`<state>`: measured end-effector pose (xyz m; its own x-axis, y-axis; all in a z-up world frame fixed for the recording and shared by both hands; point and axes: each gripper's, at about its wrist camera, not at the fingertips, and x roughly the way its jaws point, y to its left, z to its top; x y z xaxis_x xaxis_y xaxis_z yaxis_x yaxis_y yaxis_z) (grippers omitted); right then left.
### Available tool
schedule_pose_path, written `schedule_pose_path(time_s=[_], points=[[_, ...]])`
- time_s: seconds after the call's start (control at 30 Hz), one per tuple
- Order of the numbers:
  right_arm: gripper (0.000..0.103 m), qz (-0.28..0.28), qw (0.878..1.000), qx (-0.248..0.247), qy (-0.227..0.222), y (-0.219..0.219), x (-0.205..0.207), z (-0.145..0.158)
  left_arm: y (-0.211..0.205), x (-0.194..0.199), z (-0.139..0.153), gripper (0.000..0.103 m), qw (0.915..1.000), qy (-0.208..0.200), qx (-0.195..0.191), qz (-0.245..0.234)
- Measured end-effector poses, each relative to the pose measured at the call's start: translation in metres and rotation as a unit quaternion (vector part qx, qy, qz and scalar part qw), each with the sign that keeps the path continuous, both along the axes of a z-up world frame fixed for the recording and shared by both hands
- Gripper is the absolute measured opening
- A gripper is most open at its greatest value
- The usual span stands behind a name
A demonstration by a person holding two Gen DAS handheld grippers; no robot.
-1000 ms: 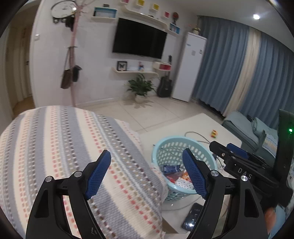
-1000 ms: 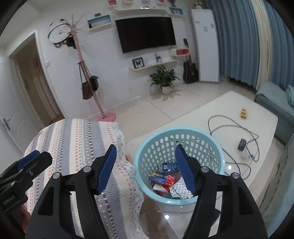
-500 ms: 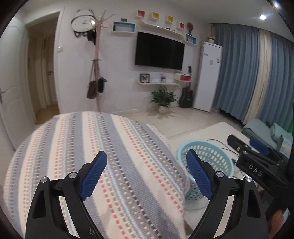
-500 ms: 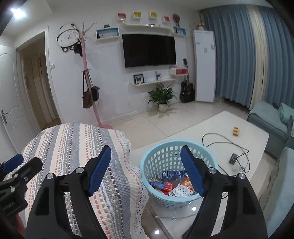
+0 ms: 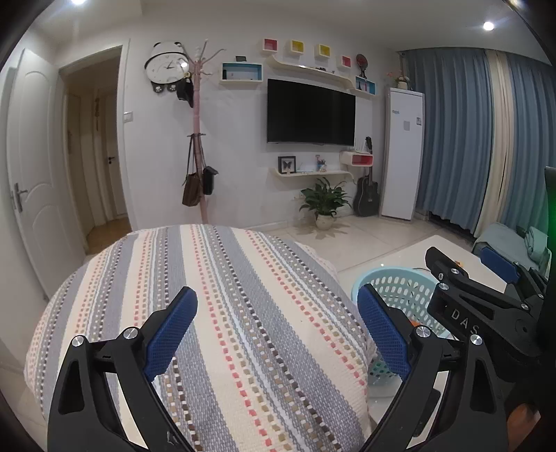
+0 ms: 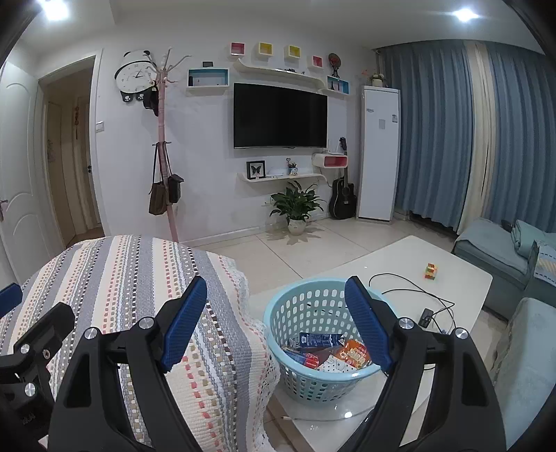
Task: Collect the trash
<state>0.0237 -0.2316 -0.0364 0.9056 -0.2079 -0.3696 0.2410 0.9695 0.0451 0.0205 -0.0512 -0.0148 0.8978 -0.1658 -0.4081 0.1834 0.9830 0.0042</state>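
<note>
The room has white walls and a pale tiled floor [image 6: 305, 250]. A big black TV [image 6: 279, 116] hangs on the wall under curvy shelves [image 6: 278, 73] with little coloured boxes. A panda clock [image 6: 133, 74] hangs beside a pink coat stand [image 6: 163, 149] with bags. Blue curtains [image 6: 434, 132] cover the right side. A green plant [image 6: 297, 205] and a guitar [image 6: 342, 194] stand by the wall. Round ceiling lights [image 6: 465, 14] shine.

Ahead of you a dark television [image 6: 280, 115] hangs on the white wall. Left of the television stand a panda clock [image 6: 135, 75] and a pink coat rack [image 6: 165, 146] with bags. Below the television sits a potted plant [image 6: 296, 207]; right of the television, a guitar [image 6: 343, 194], a white cabinet [image 6: 378, 153] and blue curtains [image 6: 441, 132].
</note>
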Motion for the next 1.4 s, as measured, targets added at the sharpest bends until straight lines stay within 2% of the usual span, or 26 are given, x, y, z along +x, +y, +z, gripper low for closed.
schedule_pose_path(time_s=[0.23,1.4], points=[[0.080,-0.004,1.000,0.013,0.004,-0.006,0.001,-0.002,0.000,0.001,0.002,0.091,0.9998,0.015,-0.010,-0.012],[0.087,-0.021,0.999,0.027,0.001,-0.022,-0.003,-0.002,-0.002,0.003,-0.003,0.091,0.9993,0.021,-0.018,-0.024]])
